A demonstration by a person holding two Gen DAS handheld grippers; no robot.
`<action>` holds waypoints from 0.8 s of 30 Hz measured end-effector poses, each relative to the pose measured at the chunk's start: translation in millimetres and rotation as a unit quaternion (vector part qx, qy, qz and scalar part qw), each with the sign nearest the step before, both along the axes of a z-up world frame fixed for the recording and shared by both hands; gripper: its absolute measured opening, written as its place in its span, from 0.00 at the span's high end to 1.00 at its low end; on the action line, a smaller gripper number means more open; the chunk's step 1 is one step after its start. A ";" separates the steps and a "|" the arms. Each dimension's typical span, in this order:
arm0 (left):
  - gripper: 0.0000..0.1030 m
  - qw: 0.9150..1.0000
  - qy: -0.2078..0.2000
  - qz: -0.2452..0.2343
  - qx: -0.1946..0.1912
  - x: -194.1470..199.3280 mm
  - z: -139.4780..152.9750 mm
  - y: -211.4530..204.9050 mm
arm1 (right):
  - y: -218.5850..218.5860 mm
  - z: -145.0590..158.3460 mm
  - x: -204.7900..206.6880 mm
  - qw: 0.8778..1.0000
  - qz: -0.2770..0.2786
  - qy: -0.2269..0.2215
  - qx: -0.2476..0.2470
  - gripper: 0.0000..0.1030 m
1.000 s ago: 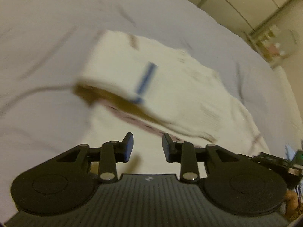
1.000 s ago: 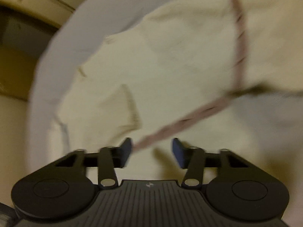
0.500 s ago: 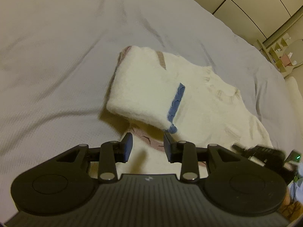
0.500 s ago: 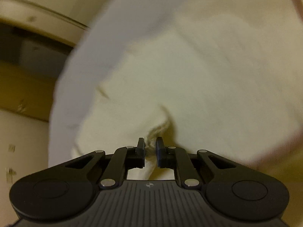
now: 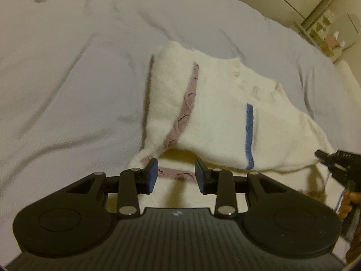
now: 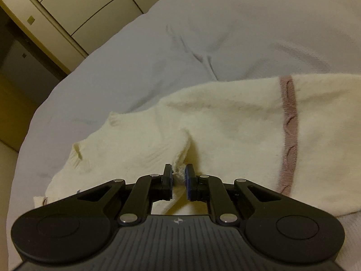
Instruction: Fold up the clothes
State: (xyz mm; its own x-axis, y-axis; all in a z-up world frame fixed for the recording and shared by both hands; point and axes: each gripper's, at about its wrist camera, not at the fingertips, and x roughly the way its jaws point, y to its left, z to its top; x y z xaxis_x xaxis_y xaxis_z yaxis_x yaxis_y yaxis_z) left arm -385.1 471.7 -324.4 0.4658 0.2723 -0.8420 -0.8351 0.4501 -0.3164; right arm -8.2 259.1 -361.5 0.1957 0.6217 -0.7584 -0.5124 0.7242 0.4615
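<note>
Sleeve cuff (image 6: 180, 173) of the cream sweater (image 5: 216, 122) is now pinched by the right gripper (image 6: 179, 178), apparently starting the next fold, while the left gripper (image 5: 177, 172) has stayed open.

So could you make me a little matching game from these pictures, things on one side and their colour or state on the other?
Things:
1. left gripper
2. right gripper
3. sweater
4. bedsheet

States:
a. pale grey, wrinkled
b. open, holding nothing
c. cream, with a pink and a blue stripe
d. shut on a fold of knit

Pairs: 1-b, 2-d, 3-c, 4-a
</note>
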 end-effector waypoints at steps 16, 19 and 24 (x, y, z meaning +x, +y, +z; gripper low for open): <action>0.89 0.989 0.042 -0.080 0.116 52.9 12.2 19.7 | -4.3 19.6 -27.8 0.992 0.036 -0.114 -0.052 0.69; 0.88 0.986 0.087 -0.088 0.109 54.7 -10.9 26.7 | 10.9 -2.4 -26.0 0.988 0.068 -0.102 -0.098 0.75; 0.88 0.984 0.098 -0.090 0.119 54.1 -7.7 34.8 | 11.8 12.5 -18.1 0.989 0.053 -0.118 -0.068 0.75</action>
